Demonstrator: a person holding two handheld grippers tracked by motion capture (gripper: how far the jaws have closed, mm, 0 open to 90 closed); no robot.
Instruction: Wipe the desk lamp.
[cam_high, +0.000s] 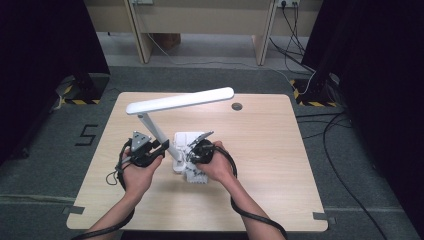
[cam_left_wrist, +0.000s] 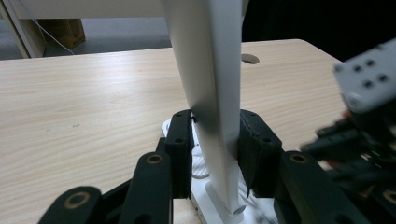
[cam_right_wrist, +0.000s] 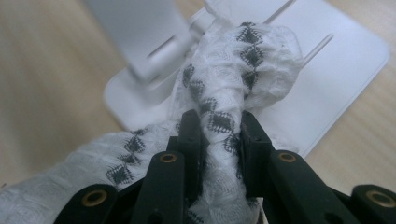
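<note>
Gripping one white lamp (cam_high: 177, 102) is the left gripper (cam_left_wrist: 215, 140), the right gripper (cam_right_wrist: 219, 135) clamping one cloth (cam_right_wrist: 233, 70).

lab: black curtains (cam_high: 45, 50), taped floor (cam_high: 75, 101)

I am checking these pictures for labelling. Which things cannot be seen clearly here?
- High view: much of the lamp base is hidden by the right gripper and hand.
- Left gripper view: the lamp arm is cut off by the top edge.
- Right gripper view: the cloth runs off the bottom edge.

Smooth plastic lamp (cam_high: 175, 107), crinkled cloth (cam_right_wrist: 224, 84)
</note>
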